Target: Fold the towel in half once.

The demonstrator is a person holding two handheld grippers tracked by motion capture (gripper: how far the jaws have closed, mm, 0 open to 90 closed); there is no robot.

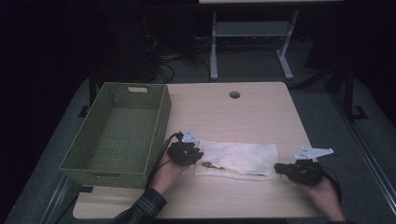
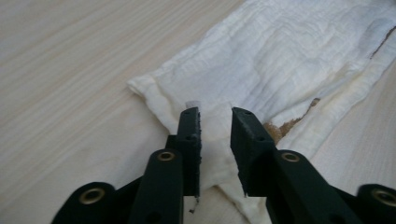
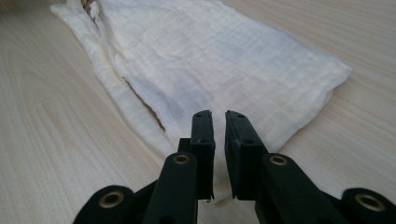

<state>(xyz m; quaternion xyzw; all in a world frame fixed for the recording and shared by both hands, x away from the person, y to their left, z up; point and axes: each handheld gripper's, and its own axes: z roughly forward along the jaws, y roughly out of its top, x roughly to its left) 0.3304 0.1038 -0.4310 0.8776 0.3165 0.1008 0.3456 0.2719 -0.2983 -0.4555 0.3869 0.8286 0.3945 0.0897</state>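
Cloth point(image 1: 238, 159) lying flat on the pale wooden bench point(image 1: 243, 112), near its front edge, between the two hands; long axis running left to right, one short end toward each pair of tongs. Cream and crinkled, folded along the near long edge, with a brown stain point(image 1: 212, 164) by the left end and a thin dark line along the fold point(image 3: 144, 105).

Left tongs point(image 2: 215, 114) over the left end of the cloth, spread a little, a strip of fabric showing in the gap. Right tongs point(image 3: 218, 115) at the right end, nearly pressed together with a slim gap; cannot tell whether any cloth is pinched.

Green woven basket point(image 1: 116, 135) at the bench's left side, beside the left hand point(image 1: 169, 171).
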